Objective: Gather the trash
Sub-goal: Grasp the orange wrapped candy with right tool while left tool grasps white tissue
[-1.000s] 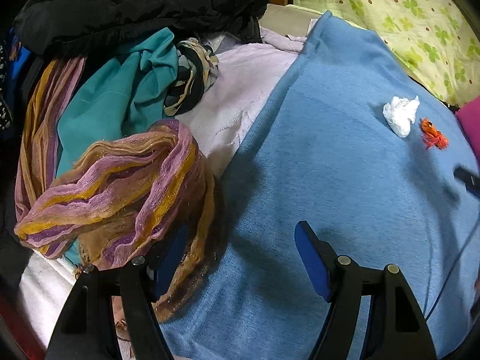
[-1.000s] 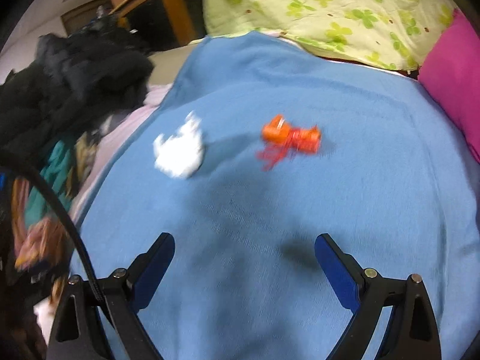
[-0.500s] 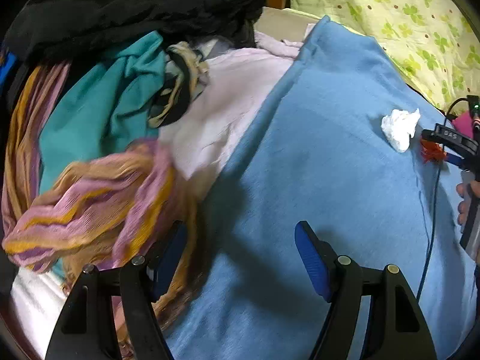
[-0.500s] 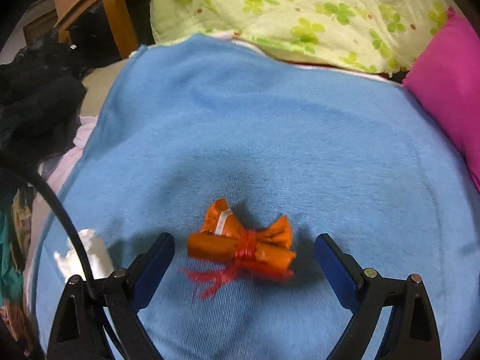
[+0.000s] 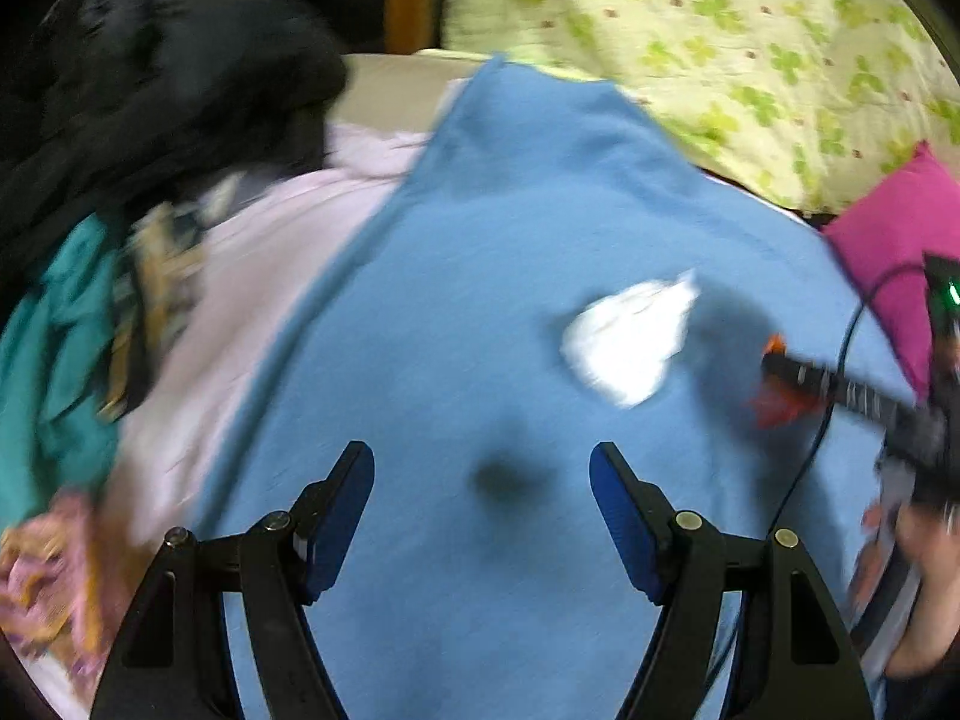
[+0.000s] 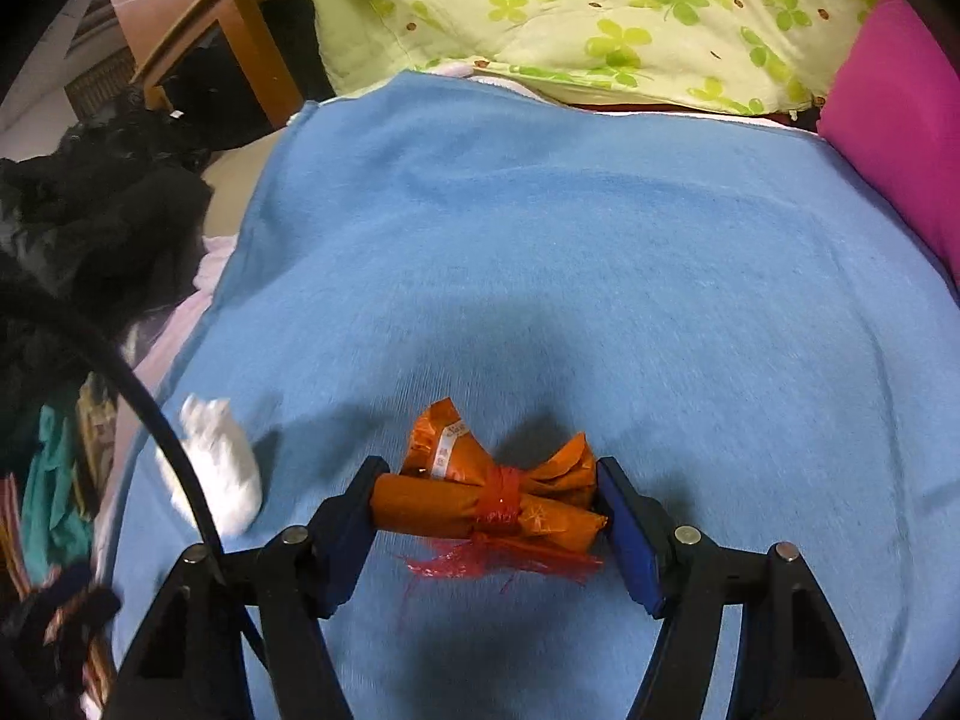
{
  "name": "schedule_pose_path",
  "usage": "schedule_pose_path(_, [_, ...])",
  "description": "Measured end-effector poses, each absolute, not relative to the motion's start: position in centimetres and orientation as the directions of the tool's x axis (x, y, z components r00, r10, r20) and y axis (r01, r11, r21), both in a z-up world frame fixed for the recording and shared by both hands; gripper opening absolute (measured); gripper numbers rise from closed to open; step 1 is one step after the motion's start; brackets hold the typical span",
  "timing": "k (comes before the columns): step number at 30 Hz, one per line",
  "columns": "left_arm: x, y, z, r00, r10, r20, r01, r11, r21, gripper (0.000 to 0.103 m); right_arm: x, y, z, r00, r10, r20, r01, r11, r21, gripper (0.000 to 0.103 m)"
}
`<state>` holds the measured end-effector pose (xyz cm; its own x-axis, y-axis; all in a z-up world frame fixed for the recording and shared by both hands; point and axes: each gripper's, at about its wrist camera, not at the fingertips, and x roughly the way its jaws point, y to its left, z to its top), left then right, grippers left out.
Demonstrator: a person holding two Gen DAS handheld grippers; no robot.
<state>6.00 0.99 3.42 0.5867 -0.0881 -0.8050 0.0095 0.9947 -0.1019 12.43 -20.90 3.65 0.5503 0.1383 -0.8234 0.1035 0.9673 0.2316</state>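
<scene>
An orange wrapper tied with red string lies on the blue blanket. My right gripper has its blue pads touching both ends of the wrapper; it also shows at the right edge of the left wrist view, with the wrapper beside it. A crumpled white tissue lies on the blanket ahead and right of my left gripper, which is open and empty above the blanket. The tissue shows partly behind a black cable in the right wrist view.
A pile of clothes lies to the left: black, teal, striped scarf, pale pink sheet. A green clover-print quilt lies at the back and a magenta pillow at the right. A wooden frame stands at the far left.
My right gripper has moved forward and closed onto the orange wrapper. My left gripper has swung right, off the scarf and toward the tissue.
</scene>
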Motion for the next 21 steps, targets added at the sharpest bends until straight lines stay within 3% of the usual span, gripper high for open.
schedule_pose_path(6, [10.3, -4.3, 3.8, 0.606, -0.125, -0.785, 0.072, 0.992, -0.102, 0.08, 8.6, -21.6, 5.4, 0.585, 0.161, -0.795, 0.078, 0.964, 0.253, 0.072])
schedule_pose_path(12, [13.6, -6.8, 1.1, 0.558, -0.098, -0.824, 0.086, 0.994, -0.061, 0.079, 5.4, -22.3, 6.5, 0.602, 0.17, -0.78, 0.071, 0.962, 0.265, 0.072])
schedule_pose_path(14, [13.6, -6.7, 0.6, 0.555, -0.108, -0.825, 0.104, 0.993, -0.06, 0.045, 5.0, -22.2, 6.5, 0.599, 0.167, -0.783, 0.065, 0.964, 0.256, 0.072])
schedule_pose_path(15, [13.6, -6.5, 0.5, 0.546, -0.104, -0.831, 0.103, 0.993, -0.056, 0.038, 4.8, -22.1, 6.5, 0.597, 0.168, -0.784, 0.065, 0.964, 0.256, 0.072])
schedule_pose_path(21, [11.0, -4.8, 2.3, 0.587, -0.116, -0.801, 0.109, 0.992, -0.063, 0.037, 3.0, -21.1, 7.2, 0.605, 0.168, -0.779, 0.064, 0.964, 0.258, 0.072])
